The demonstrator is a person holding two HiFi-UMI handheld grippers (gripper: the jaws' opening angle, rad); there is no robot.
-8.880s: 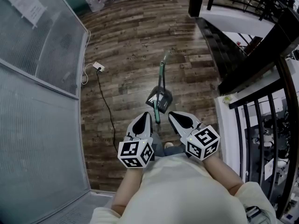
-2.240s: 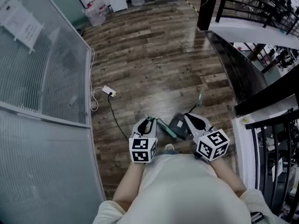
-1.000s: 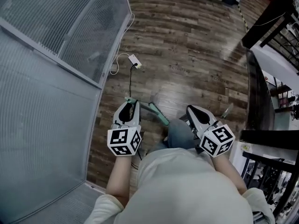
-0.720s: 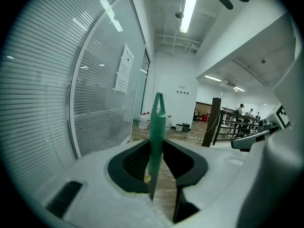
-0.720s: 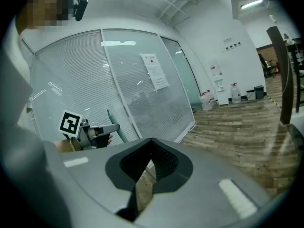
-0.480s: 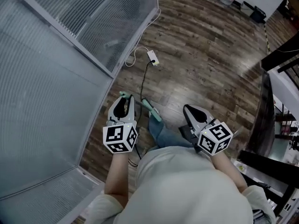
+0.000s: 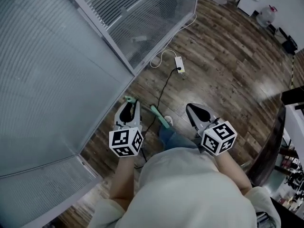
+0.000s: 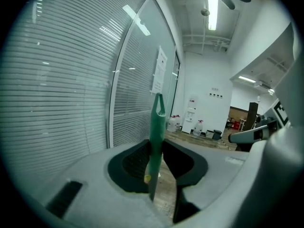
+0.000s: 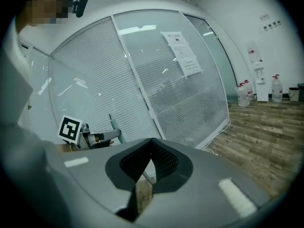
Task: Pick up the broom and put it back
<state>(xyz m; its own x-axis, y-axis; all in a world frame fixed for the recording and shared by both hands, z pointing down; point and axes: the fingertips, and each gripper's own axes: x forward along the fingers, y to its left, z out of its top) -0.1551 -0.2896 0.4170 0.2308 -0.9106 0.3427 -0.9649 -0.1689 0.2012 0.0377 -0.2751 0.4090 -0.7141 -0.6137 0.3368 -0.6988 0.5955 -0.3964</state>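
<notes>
Since the earliest picture, where the broom lay on the wooden floor ahead of both grippers, it has come up into the left hand-held gripper (image 7: 127, 109). The glass partition (image 7: 57, 56) has swung in to fill the space to that gripper's left.

The left hand-held gripper is clamped at a moderate width on the broom (image 7: 160, 117). In its own view the green handle (image 8: 156, 122) stands upright between the dark pads and rises past the fingertips to a flattened tip with a hanging eye. Below that gripper the handle slants off toward the person's leg; the brush end is hidden.

The right hand-held gripper (image 7: 195, 112) has its jaws drawn together at the tips, and I cannot make out anything pinched between them.

The pick-up looks done. Putting the broom back is still open, and no storage spot is evident ahead of either gripper.

The handle is smooth, matte plastic, slim and straight. The pads are black and finely ribbed, and the gripper shells are pale, rounded plastic. The floor (image 7: 228, 70) is glossy dark plank. The partition is ribbed with fine horizontal slats. A white cable and power strip (image 7: 179, 64) lie ahead of the grippers.
</notes>
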